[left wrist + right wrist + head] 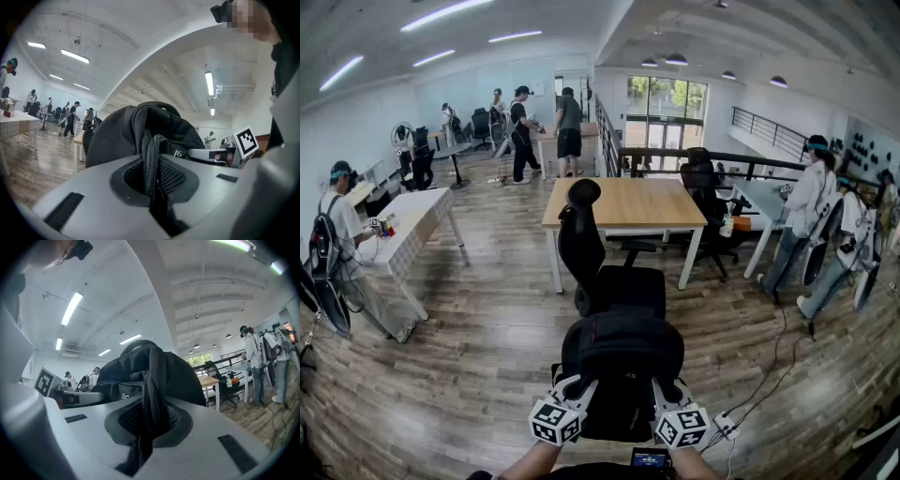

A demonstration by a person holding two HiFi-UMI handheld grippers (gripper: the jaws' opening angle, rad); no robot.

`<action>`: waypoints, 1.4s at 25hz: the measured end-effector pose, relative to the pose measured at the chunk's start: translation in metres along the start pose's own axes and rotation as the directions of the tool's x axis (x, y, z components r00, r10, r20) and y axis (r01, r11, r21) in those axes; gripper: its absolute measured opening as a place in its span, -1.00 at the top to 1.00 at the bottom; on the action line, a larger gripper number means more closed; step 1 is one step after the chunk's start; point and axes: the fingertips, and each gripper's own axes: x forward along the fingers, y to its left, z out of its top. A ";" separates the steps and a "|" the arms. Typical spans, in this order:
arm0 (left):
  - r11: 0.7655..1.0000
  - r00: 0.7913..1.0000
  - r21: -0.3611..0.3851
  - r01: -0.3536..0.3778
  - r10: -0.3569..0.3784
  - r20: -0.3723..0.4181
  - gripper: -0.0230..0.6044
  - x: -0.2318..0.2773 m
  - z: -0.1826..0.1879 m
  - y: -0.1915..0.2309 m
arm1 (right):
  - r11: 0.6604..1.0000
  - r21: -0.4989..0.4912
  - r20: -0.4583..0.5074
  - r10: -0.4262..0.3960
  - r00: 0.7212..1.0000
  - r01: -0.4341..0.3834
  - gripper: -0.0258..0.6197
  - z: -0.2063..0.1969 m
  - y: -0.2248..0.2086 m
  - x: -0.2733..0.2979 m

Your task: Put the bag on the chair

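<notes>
A black backpack (622, 361) hangs in the air between my two grippers, just in front of me and above the floor. My left gripper (570, 386) is shut on the bag's left webbing strap (152, 164), which runs up between its jaws. On the other side my right gripper (667, 386) is shut on the right strap (152, 404). The bag (136, 133) fills the middle of both gripper views (150, 369). Beyond it stands a black office chair (605, 272), its seat (628, 286) just past the bag and its high back to the left.
A wooden table (623, 206) stands behind the chair, with a second black chair (708, 202) at its right. Several people stand around: at a white table (408, 225) on the left, at the right wall, and far back. A power strip and cables (727, 424) lie on the floor at right.
</notes>
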 end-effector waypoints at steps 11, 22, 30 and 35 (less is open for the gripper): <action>0.999 0.999 0.011 0.031 -0.032 0.023 0.82 -0.043 0.009 0.009 | 1.000 0.010 0.020 -0.013 1.000 0.013 0.83 -0.001 0.040 -0.007; 1.000 1.000 0.017 0.004 -0.004 0.018 0.82 -0.060 0.007 0.005 | 1.000 0.026 0.018 -0.012 1.000 0.012 0.83 -0.004 0.054 -0.015; 1.000 1.000 0.003 0.012 -0.012 0.017 0.82 -0.057 0.006 -0.002 | 0.999 0.036 0.016 -0.006 1.000 0.006 0.83 -0.003 0.047 -0.021; 1.000 1.000 0.006 0.008 -0.008 0.021 0.82 -0.046 0.007 -0.007 | 0.999 0.043 0.016 0.008 1.000 -0.008 0.83 -0.001 0.036 -0.022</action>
